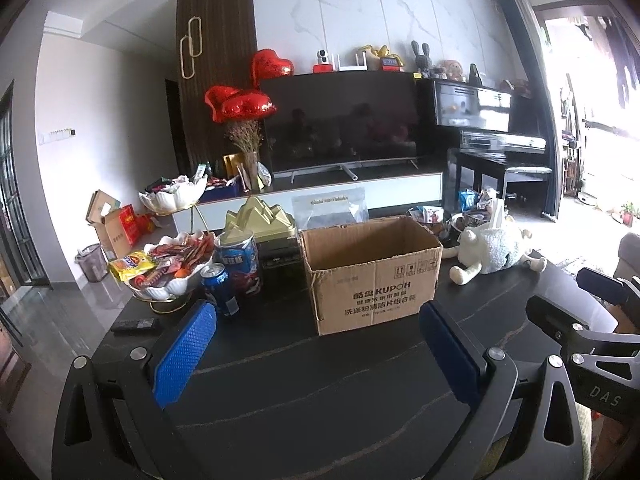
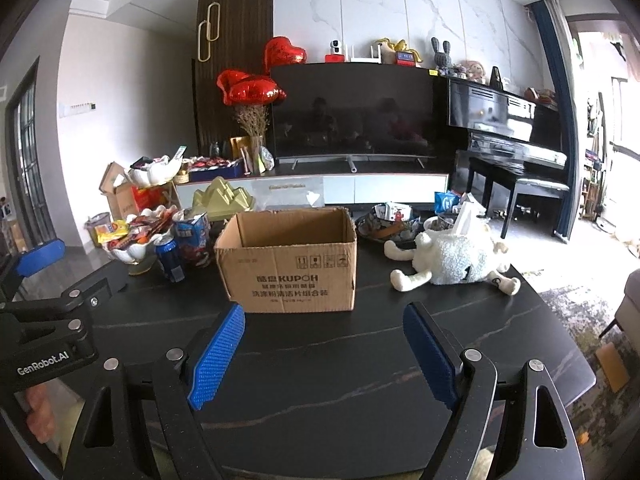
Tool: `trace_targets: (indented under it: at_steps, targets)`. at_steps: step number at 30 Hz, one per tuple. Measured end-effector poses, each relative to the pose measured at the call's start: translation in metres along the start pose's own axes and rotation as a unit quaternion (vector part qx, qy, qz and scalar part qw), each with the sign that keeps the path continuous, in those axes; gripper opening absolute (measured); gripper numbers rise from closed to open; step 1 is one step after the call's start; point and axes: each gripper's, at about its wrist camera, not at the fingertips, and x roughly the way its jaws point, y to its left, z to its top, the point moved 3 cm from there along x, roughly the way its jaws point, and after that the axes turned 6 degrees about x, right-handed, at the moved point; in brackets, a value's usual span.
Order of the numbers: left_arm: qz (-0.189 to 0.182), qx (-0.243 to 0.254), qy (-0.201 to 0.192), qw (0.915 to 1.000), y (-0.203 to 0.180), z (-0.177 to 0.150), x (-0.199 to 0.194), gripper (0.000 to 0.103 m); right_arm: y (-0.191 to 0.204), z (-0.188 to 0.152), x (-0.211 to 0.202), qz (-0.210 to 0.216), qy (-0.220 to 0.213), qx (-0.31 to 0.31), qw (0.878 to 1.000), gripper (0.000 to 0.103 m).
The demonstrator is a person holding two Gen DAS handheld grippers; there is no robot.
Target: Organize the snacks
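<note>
An open cardboard box (image 1: 370,276) (image 2: 290,262) stands in the middle of the dark table (image 1: 320,380), and it looks empty. To its left a white shell-shaped bowl (image 1: 168,286) (image 2: 128,254) holds several snack packets, with a yellow packet (image 1: 130,266) on its near side. A blue drink can (image 1: 218,288) (image 2: 170,260) and a blue snack canister (image 1: 240,264) (image 2: 194,240) stand beside the bowl. My left gripper (image 1: 316,328) is open in front of the box with nothing between its blue pads. My right gripper (image 2: 324,334) is open too, empty, just before the box.
A white plush toy (image 1: 494,254) (image 2: 456,258) lies right of the box, with bowls of snacks (image 2: 390,222) behind it. A gold mountain-shaped box (image 1: 258,222) sits behind the canister. A black remote (image 1: 134,325) lies at the table's left edge. TV and piano stand beyond.
</note>
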Motion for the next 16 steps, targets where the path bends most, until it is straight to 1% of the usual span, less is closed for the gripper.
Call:
trace_targets:
  at_steps: [16]
  targets:
    - [-0.005,-0.010,0.007,0.9999,0.0017,-0.0017,-0.0039,0.103,0.0009,-0.0006,-0.0037,0.001,0.000,-0.002,1.000,0.082]
